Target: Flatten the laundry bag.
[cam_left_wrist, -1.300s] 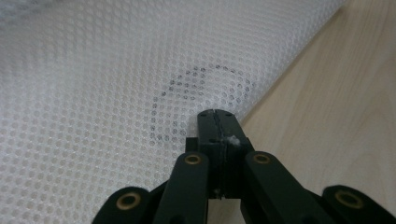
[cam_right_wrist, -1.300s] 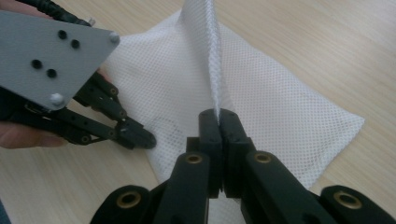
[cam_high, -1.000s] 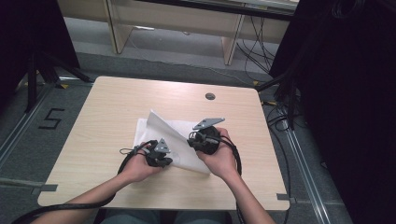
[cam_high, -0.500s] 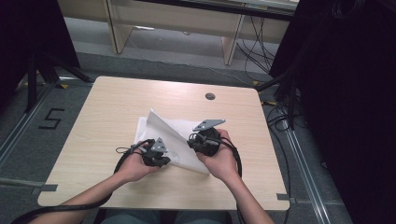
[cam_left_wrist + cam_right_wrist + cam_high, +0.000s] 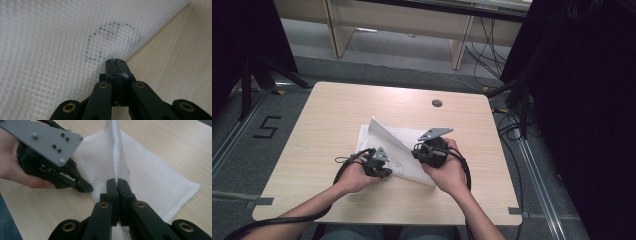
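A white mesh cloth (image 5: 399, 147) lies near the middle of the wooden table (image 5: 332, 115), partly folded, one flap raised toward the far left. The left gripper (image 5: 384, 171) rests at the cloth's near edge, its jaws pressed together; in the left gripper view the tips (image 5: 115, 61) sit right at the mesh border, and whether a layer is pinched between them is hard to tell. The right gripper (image 5: 418, 151), just beside it, has its jaws clamped on a raised fold of the cloth (image 5: 116, 157), which stands up as a thin ridge in the right gripper view. That view also shows the left gripper (image 5: 86, 188) close by, touching the mesh. A dark round grommet (image 5: 437, 103) sits farther back on the table, well apart. The left gripper view alone reveals a faint looped marking (image 5: 110, 40) in the mesh.
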The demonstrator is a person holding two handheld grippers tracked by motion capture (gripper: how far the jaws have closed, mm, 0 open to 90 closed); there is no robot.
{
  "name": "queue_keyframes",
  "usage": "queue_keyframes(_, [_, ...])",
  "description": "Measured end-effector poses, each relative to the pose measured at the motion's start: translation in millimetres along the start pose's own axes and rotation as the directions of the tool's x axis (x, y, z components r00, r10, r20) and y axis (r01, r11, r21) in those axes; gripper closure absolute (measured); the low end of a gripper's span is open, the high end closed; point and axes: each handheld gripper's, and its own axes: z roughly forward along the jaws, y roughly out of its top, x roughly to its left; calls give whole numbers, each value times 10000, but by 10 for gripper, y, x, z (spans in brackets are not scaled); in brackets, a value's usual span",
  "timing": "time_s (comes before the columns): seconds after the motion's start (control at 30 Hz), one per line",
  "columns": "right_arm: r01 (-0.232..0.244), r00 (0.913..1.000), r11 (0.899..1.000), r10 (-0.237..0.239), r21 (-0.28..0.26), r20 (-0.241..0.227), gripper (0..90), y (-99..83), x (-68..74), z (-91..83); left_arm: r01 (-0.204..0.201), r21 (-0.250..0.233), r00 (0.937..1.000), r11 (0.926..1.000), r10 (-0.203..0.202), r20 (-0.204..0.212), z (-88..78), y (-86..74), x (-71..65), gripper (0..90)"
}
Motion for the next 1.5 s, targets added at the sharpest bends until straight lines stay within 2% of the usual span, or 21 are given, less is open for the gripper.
queue_keyframes(0.07, [-193, 9998, 9998, 194, 48, -48, 900, 8, 23, -19, 325, -212, 9995, 9992, -325, -15, 39, -3, -11, 893])
queue_keyframes(0.1, [-103, 9999, 9999, 104, -134, 38, 900, 8, 27, -11, 204, -44, 9998, 9998, -204, -12, 32, 0, 3, 893])
queue_keyframes(0.13, [44, 10000, 9999, -43, -164, 63, 900, 10, 24, -13, 473, -311, 9987, 9984, -479, -176, 53, 4, -12, 893])
queue_keyframes(0.2, [24, 10000, 9998, -23, -196, 45, 900, 20, 38, -29, 309, -287, 9993, 9991, -315, -204, 53, 10, 7, 892])
queue_keyframes(0.23, [-74, 10000, 9998, 74, -194, 25, 900, 22, 48, -34, 572, -405, 9980, 9975, -582, -254, 67, 9, -4, 892])
queue_keyframes(0.37, [-94, 9999, 9997, 93, -233, -39, 900, 41, 84, -59, 473, -417, 9982, 9980, -488, -347, 65, 5, 17, 891])
queue_keyframes(0.5, [251, 9995, 9996, -253, -121, -176, 900, 56, 90, -77, 622, -440, 9975, 9971, -635, -302, 40, 6, 18, 891])
queue_keyframes(0.63, [365, 9989, 9992, -370, -185, -281, 900, 37, 108, -73, 210, -315, 9995, 9993, -218, -246, -157, 1, 59, 891])
queue_keyframes(0.67, [381, 9983, 9993, -379, 49, -432, 900, 32, 106, -95, 530, -700, 9978, 9961, -556, -358, -191, -9, 45, 891])
queue_keyframes(0.73, [359, 9983, 9993, -363, -79, -460, 900, 10, 115, -90, 622, -966, 9971, 9934, -660, -371, -332, -46, 73, 891])
queue_keyframes(0.87, [408, 9976, 9991, -413, -107, -548, 900, -12, 119, -110, 975, -1401, 9906, 9853, -1097, -820, -665, -214, 196, 891])
queue_keyframes(1.0, [474, 9967, 9989, -476, -50, -663, 900, -29, 145, -120, 1405, -1322, 9802, 9812, -1567, -1208, -841, -454, 292, 890])
queue_keyframes(1.07, [648, 9945, 9979, -644, 24, -821, 900, -35, 149, -151, 1604, -1333, 9742, 9780, -1786, -1380, -879, -522, 330, 889])
queue_keyframes(1.1, [646, 9948, 9979, -639, 68, -795, 900, -37, 157, -159, 1535, -1245, 9751, 9803, -1707, -1414, -913, -548, 361, 888])
queue_keyframes(1.13, [685, 9944, 9976, -682, 11, -807, 900, -44, 164, -167, 1708, -1383, 9699, 9755, -1912, -1506, -930, -565, 378, 887])
queue_keyframes(1.17, [655, 9944, 9978, -658, -64, -828, 900, -54, 180, -169, 1621, -1306, 9705, 9781, -1819, -1579, -965, -576, 415, 887])
queue_keyframes(1.23, [667, 9944, 9978, -662, 38, -827, 900, -75, 208, -187, 1994, -1654, 9596, 9658, -2266, -1665, -997, -584, 449, 884])
queue_keyframes(1.3, [558, 9952, 9983, -540, 193, -820, 900, -95, 236, -201, 2040, -1788, 9563, 9625, -2350, -1741, -1040, -587, 478, 882])
queue_keyframes(1.37, [684, 9937, 9977, -680, 16, -894, 900, -123, 269, -191, 1928, -1667, 9574, 9670, -2226, -1838, -1087, -605, 503, 878])
queue_keyframes(1.4, [645, 9936, 9976, -619, 237, -947, 900, -126, 279, -210, 1907, -1700, 9555, 9668, -2225, -1937, -1099, -618, 510, 877])
queue_keyframes(1.5, [970, 9903, 9953, -962, 27, -1007, 900, -165, 317, -192, 2014, -1637, 9516, 9657, -2326, -2011, -1118, -678, 524, 871])
